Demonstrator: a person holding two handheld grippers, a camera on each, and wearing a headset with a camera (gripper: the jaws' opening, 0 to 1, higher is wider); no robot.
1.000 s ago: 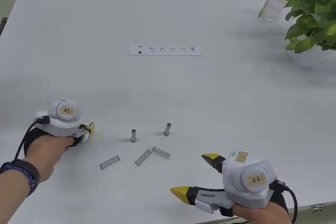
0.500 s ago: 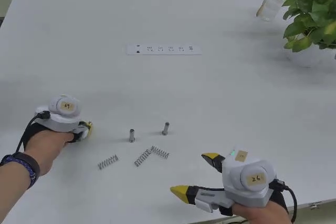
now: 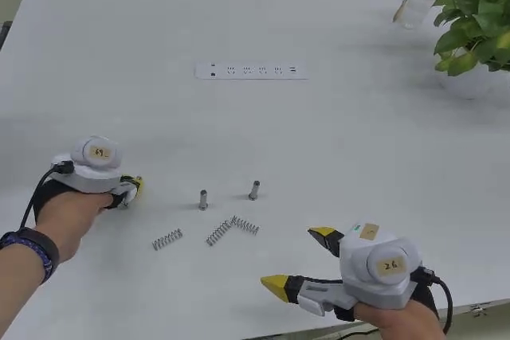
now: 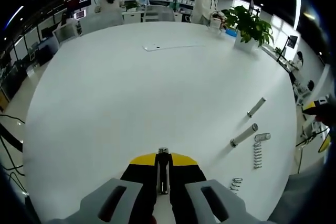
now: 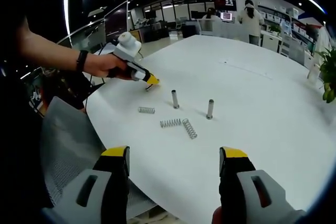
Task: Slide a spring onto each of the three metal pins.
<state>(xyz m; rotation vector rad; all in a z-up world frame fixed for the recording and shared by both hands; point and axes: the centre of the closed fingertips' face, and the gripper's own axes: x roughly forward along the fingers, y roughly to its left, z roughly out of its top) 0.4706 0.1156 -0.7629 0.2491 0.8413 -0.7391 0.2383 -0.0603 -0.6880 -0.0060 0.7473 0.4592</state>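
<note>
Nothing of substance has changed over the last second; the head view has drifted slightly, which is your head moving and not the work. Your left gripper [image 3: 134,186] remains low at the table [image 3: 239,133], well apart from the other parts, jaws clenched on the third pin [image 4: 163,169], which shows between the yellow tips in the left gripper view. Your right gripper [image 3: 299,258] stays released, jaws wide and empty, short of the springs. Two pins stand upright and bare: the nearer pin [image 3: 203,199] and the farther pin [image 3: 254,190]. A lone spring [image 3: 167,239] lies toward your left side; a middle spring [image 3: 218,232] and an end spring [image 3: 245,224] meet in a shallow V just in front of the pins. Judgement: no spring is fitted yet, so all three remain to be done.

Writing: the right gripper's round sticker reads "26"; the left's shows two digits, possibly "69", not certain; the power strip [image 3: 252,71] carries markings too small to read.
</note>
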